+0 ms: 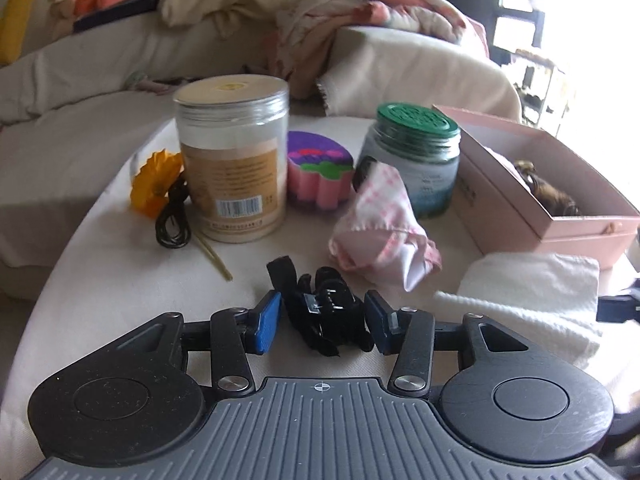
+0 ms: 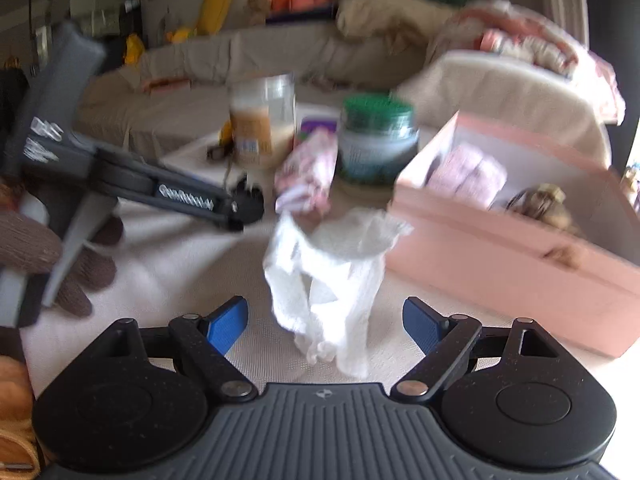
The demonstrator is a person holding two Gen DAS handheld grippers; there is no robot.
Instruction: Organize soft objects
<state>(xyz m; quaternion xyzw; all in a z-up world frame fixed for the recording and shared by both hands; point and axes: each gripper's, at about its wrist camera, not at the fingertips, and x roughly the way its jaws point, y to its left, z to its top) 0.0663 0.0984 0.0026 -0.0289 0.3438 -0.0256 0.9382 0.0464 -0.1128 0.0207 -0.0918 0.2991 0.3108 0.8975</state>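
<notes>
The left gripper (image 1: pixel 322 318) has its fingers apart around a black tangled strap (image 1: pixel 320 308), ready to grip. The right gripper (image 2: pixel 324 322) waits with fingers apart before the crumpled white cloth (image 2: pixel 332 276), beside the pink cardboard box (image 2: pixel 500 264).

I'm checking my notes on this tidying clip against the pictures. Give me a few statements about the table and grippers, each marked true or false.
1. A black strap lies between the left gripper's pads. True.
2. The pink box is shut. False: it is open, with things inside.
3. The green-lidded jar lies on its side. False: it stands upright.
4. The white cloth lies ahead of the open right gripper. True.
5. An orange flower lies beside the tall jar. True.
</notes>
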